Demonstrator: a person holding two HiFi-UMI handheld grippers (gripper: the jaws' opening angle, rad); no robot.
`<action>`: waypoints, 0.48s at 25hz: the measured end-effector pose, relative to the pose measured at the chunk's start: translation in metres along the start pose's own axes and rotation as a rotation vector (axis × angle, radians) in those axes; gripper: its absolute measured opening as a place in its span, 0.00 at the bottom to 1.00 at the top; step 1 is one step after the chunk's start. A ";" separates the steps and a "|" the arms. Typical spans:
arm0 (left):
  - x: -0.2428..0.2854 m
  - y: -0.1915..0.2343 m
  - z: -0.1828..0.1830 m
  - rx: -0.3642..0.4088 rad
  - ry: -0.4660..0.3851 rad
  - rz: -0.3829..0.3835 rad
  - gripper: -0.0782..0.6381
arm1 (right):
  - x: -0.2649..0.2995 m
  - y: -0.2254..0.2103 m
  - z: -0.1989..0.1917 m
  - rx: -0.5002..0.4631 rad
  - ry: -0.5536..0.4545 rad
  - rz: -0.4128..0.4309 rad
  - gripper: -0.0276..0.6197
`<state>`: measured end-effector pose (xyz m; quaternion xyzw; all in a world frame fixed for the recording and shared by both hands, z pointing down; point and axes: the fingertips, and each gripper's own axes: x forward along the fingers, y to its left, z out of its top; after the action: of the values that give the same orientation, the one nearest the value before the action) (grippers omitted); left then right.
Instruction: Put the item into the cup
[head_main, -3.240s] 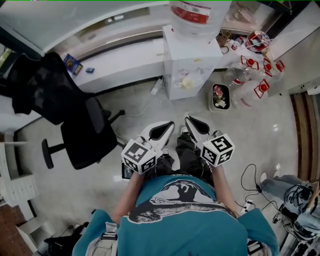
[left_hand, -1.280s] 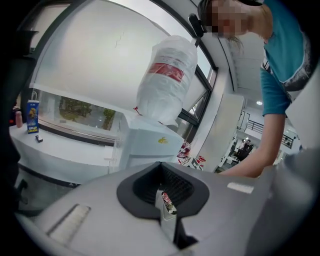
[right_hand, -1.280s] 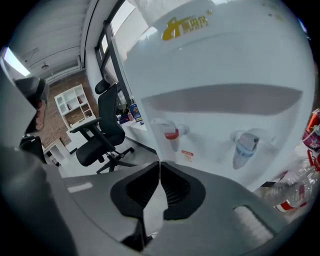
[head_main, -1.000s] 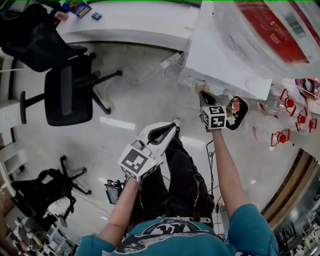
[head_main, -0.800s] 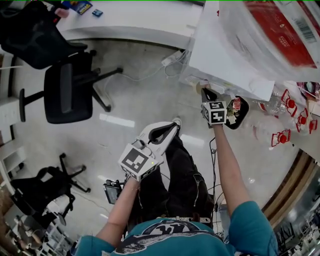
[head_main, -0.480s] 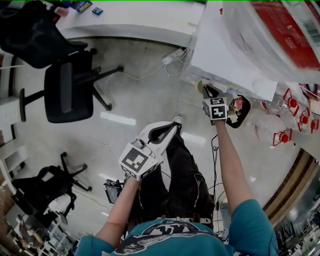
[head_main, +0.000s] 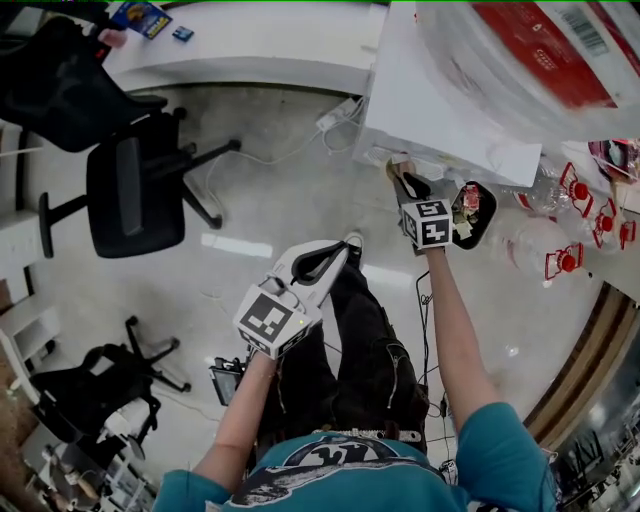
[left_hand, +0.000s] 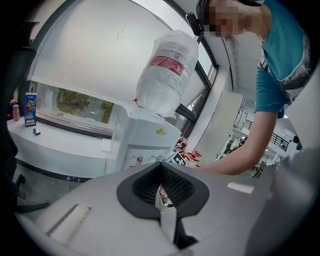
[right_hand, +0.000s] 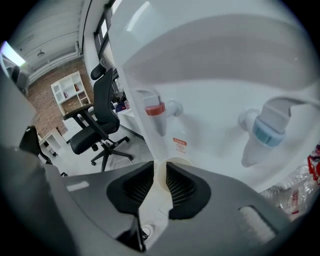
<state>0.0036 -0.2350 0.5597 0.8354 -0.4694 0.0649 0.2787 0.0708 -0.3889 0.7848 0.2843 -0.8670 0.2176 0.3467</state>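
Note:
My right gripper (right_hand: 160, 176) is shut on a cream paper cup (right_hand: 175, 163), and the cup's wall is pinched between the jaws. It is held up to the front of a white water dispenser (right_hand: 210, 100), just below the red tap (right_hand: 155, 112); a blue tap (right_hand: 267, 133) is to the right. In the head view the right gripper (head_main: 400, 181) reaches out to the dispenser (head_main: 430, 105) at arm's length. My left gripper (head_main: 340, 254) hangs shut and empty near the person's legs. In the left gripper view its jaws meet at the tips (left_hand: 161, 171).
A big water bottle (head_main: 530, 45) sits on top of the dispenser. A black bin (head_main: 474, 214) with rubbish and several empty bottles (head_main: 560, 245) stand on the floor to its right. A black office chair (head_main: 130, 190) is at the left, beside a white counter (head_main: 250, 40).
The person has walked up to the dispenser and stretched the right arm out to it. Over the last second the right gripper has shifted only slightly; the left gripper has stayed put.

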 end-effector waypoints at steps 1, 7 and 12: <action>0.000 -0.002 0.001 0.002 0.000 -0.005 0.11 | -0.005 0.004 0.003 0.009 -0.015 0.009 0.17; -0.009 -0.010 0.013 0.033 -0.012 -0.018 0.11 | -0.047 0.040 0.025 0.050 -0.105 0.070 0.17; -0.027 -0.014 0.030 0.069 -0.040 -0.006 0.11 | -0.088 0.078 0.050 0.046 -0.184 0.126 0.15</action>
<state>-0.0043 -0.2249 0.5194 0.8469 -0.4699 0.0637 0.2406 0.0491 -0.3291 0.6735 0.2562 -0.9059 0.2319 0.2448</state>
